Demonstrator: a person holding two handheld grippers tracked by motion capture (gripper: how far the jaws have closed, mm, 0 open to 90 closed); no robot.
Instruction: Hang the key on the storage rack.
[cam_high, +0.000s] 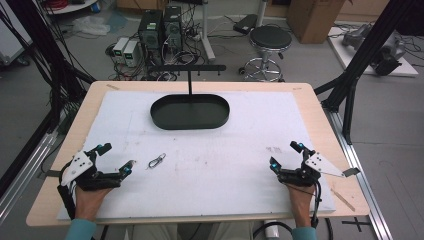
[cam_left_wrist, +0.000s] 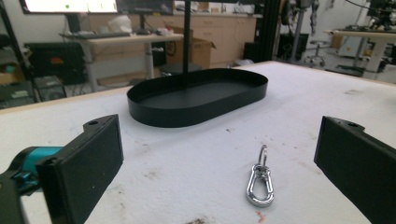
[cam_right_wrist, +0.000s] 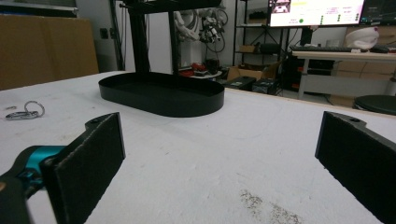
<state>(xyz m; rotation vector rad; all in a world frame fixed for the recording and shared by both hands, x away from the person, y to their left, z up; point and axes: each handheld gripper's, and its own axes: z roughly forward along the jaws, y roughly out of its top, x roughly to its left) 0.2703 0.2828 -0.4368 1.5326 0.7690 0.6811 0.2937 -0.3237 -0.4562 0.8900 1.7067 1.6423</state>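
A small silver snap hook with a ring (cam_high: 156, 161) lies on the white board, left of centre. In the left gripper view the hook (cam_left_wrist: 259, 179) rests just ahead, between the wide-apart jaws. My left gripper (cam_high: 117, 158) is open near the front left, its tips just left of the hook. At the front right, my right gripper (cam_high: 285, 155) is open with nothing between its jaws. Far to the left in the right gripper view lies the hook (cam_right_wrist: 24, 112). A black oval tray (cam_high: 190, 111) with an upright post stands at the back centre, empty.
The white board (cam_high: 210, 165) covers most of the wooden table (cam_high: 320, 107). The tray (cam_left_wrist: 198, 95) and its post (cam_right_wrist: 140, 42) rise beyond both grippers. A stool (cam_high: 270, 40), computers and cables stand on the floor behind the table.
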